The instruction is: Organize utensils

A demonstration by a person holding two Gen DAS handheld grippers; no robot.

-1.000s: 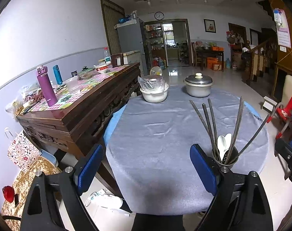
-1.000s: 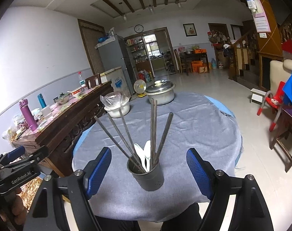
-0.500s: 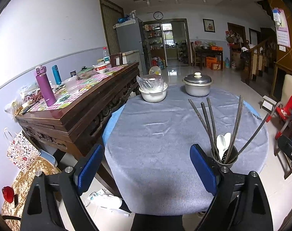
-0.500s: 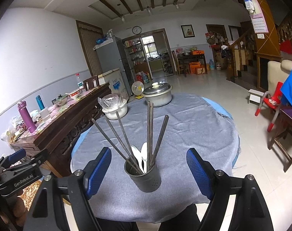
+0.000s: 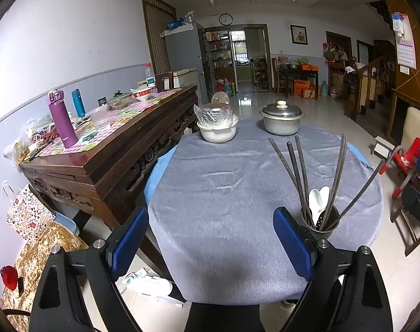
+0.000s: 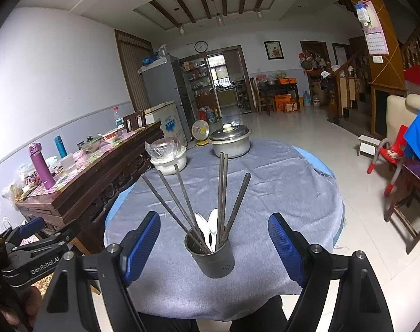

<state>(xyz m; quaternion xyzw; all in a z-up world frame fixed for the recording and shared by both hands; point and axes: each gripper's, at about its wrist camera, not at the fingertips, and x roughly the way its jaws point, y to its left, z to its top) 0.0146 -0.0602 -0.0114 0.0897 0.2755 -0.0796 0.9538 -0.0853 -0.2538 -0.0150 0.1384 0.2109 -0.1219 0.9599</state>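
Observation:
A dark grey utensil cup (image 6: 212,256) stands near the front edge of the round table (image 6: 279,193) with its grey cloth. Several dark chopsticks (image 6: 223,193) fan out of it, and two white spoons (image 6: 208,228) lean inside. My right gripper (image 6: 214,242) is open, its blue pads wide on either side of the cup without touching it. In the left wrist view the cup (image 5: 321,222) sits just right of the right pad, outside the jaws. My left gripper (image 5: 210,238) is open over bare cloth with nothing between its fingers.
A white bowl under a plastic bag (image 5: 217,127) and a lidded metal pot (image 5: 281,121) stand at the table's far side. A long wooden sideboard (image 5: 113,149) with bottles and dishes runs along the left. Red and wooden chairs (image 6: 389,160) stand to the right.
The right wrist view has drifted slightly, so the cup sits a little lower and nearer between the pads. The left gripper has not moved.

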